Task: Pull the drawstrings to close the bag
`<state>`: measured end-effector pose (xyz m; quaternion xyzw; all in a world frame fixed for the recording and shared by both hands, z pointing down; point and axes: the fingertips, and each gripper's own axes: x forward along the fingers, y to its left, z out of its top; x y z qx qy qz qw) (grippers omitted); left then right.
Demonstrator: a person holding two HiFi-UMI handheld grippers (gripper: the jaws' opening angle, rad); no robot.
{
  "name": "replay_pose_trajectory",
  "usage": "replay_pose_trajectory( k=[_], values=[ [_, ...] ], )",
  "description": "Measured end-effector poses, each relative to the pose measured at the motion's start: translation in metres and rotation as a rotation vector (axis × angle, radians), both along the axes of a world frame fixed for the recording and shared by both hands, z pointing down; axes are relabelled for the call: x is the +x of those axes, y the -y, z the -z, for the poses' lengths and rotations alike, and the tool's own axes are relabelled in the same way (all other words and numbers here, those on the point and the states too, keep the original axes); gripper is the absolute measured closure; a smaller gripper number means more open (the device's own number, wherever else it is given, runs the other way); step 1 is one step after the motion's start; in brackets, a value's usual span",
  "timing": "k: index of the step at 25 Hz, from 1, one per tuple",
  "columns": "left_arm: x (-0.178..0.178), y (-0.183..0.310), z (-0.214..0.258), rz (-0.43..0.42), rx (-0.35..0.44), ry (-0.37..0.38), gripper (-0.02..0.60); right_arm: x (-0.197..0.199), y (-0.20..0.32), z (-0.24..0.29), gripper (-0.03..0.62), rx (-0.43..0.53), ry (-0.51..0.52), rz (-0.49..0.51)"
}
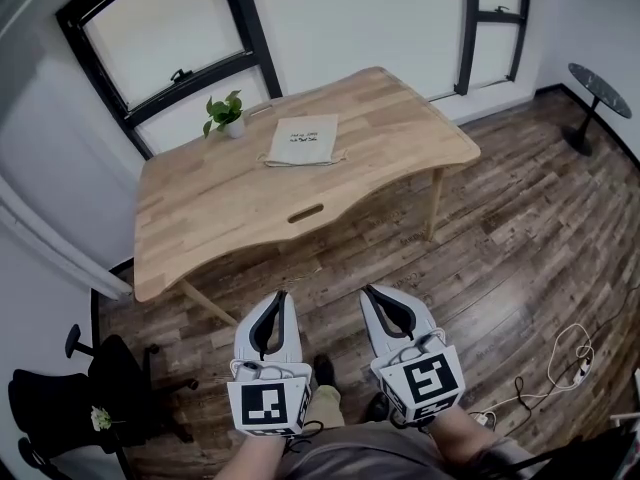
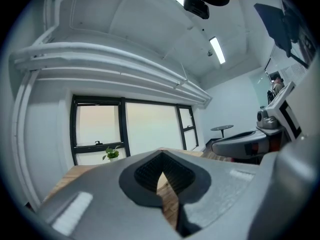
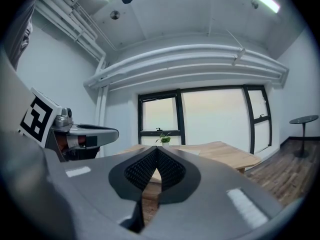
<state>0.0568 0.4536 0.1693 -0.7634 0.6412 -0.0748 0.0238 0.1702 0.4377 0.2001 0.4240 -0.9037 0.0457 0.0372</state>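
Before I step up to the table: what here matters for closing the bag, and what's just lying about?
Job: bag, left gripper, right gripper (both shut, empty).
Lying about: potted plant, office chair, round side table, floor cables.

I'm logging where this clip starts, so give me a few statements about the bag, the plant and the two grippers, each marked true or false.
1. The bag lies flat on the wooden table. True.
2. The left gripper is shut on a drawstring. False: its jaws meet on nothing, and it is held over the floor, short of the table.
3. A potted plant stands on the table beside the bag. True.
4. The right gripper has its jaws wide apart. False: they are together at the tips, with nothing between them.
5. The bag hangs over the table's near edge. False: it lies on the far side of the table, away from the person.
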Motion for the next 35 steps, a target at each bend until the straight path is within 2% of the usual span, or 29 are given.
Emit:
replay_pose_trajectory(
  k=[6,15,24,35],
  values=[
    [-0.025,0.048,-0.013,-0.023,-0.004,-0.019,0.581,-0.017,0.044,-0.011,0.565,-0.018,-0.013,-0.029],
    [-0.076,0.135,-0.012,-0.075,0.006,-0.048,0.581,-0.072,0.131,-0.008,0.565,-0.021,-0.040,-0.064],
    [-0.125,0.188,-0.013,-0.143,0.030,-0.055,0.581,-0.130,0.183,-0.001,0.565,0.006,-0.067,-0.091],
    [-0.144,0.235,-0.036,-0.184,-0.010,-0.090,0.581,-0.143,0.227,-0.014,0.565,-0.012,-0.095,-0.127]
  ],
)
